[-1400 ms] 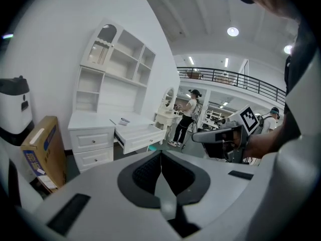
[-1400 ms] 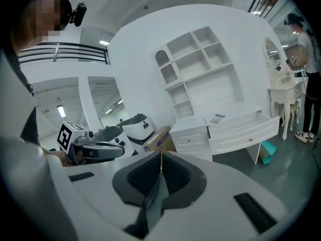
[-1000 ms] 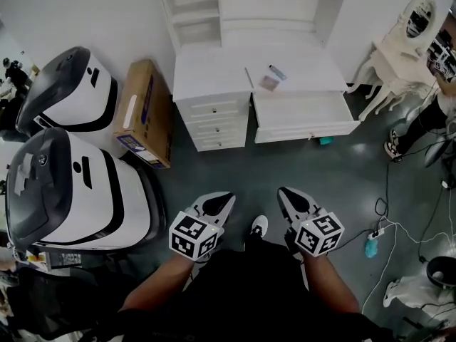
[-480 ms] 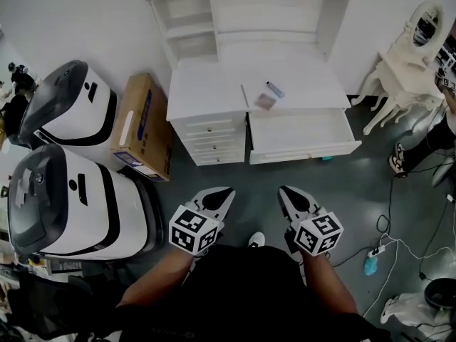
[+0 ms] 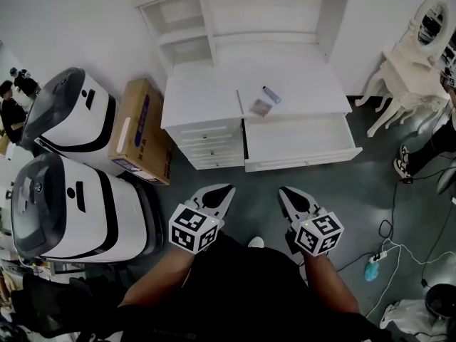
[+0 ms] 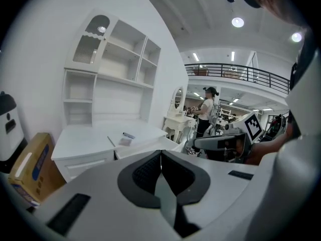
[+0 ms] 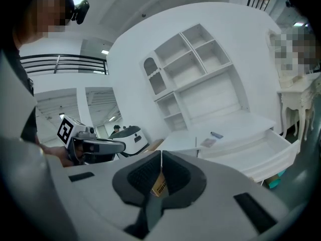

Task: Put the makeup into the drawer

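Note:
A flat makeup palette (image 5: pixel 261 108), a small tube (image 5: pixel 271 95) and a thin stick (image 5: pixel 239 103) lie on the white desk's top (image 5: pixel 206 91). Below them the wide right drawer (image 5: pixel 303 161) stands pulled out with a bare white floor. My left gripper (image 5: pixel 228 189) and right gripper (image 5: pixel 283 190) are held side by side over the grey floor, well short of the desk, both shut and empty. From the left gripper (image 6: pixel 161 153) I see the palette (image 6: pixel 124 141) ahead. Past the right gripper (image 7: pixel 161 154) lie the palette (image 7: pixel 208 142) and drawer (image 7: pixel 251 152).
A cardboard box (image 5: pixel 139 130) leans left of the desk, beside two large white-and-dark machines (image 5: pixel 71 109). Open shelves (image 5: pixel 235 13) rise behind the desktop. A white vanity table with a mirror (image 5: pixel 413 55) and a person's legs (image 5: pixel 434 141) are at right. Cables and a power strip (image 5: pixel 377 256) cross the floor.
The desk has come closer and sits lower and larger in the head view. Both grippers keep their places in the frame and stay shut.

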